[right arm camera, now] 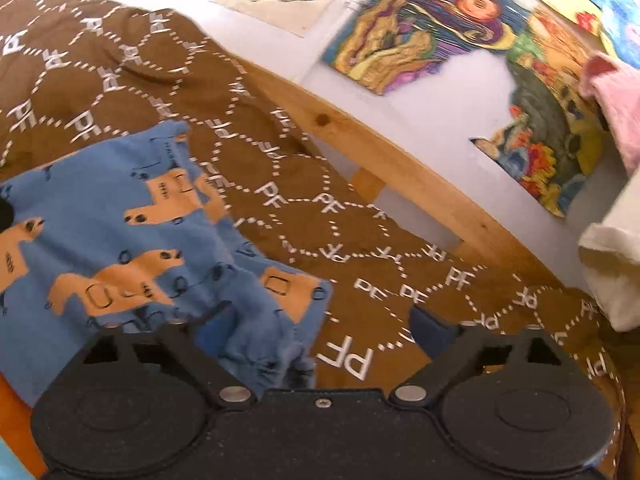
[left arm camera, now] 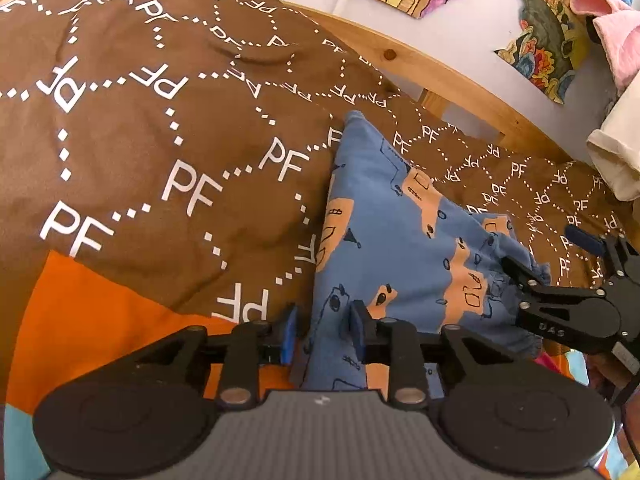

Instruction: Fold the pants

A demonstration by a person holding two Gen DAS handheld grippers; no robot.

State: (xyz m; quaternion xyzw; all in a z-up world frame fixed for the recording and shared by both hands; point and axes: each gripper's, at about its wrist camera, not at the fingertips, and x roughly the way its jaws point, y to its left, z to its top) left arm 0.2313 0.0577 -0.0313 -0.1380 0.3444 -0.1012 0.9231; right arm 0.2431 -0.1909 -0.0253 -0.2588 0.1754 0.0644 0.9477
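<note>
The blue pants (left arm camera: 400,232) with an orange print lie on a brown blanket (left arm camera: 160,140) on the bed. My left gripper (left arm camera: 324,328) has its jaws partly apart around the near edge of the pants, not pinching it. My right gripper (right arm camera: 320,332) is open wide; its left finger (right arm camera: 212,332) rests on the gathered waistband edge of the pants (right arm camera: 132,248) and its right finger is over the blanket (right arm camera: 380,248). The right gripper (left arm camera: 560,264) also shows in the left wrist view at the pants' right edge.
A wooden bed rail (right arm camera: 400,160) runs behind the blanket along a wall with colourful drawings (right arm camera: 420,28). An orange sheet (left arm camera: 92,320) lies at the near left. A white cloth (right arm camera: 612,264) and a pink cloth (right arm camera: 616,92) hang at the right.
</note>
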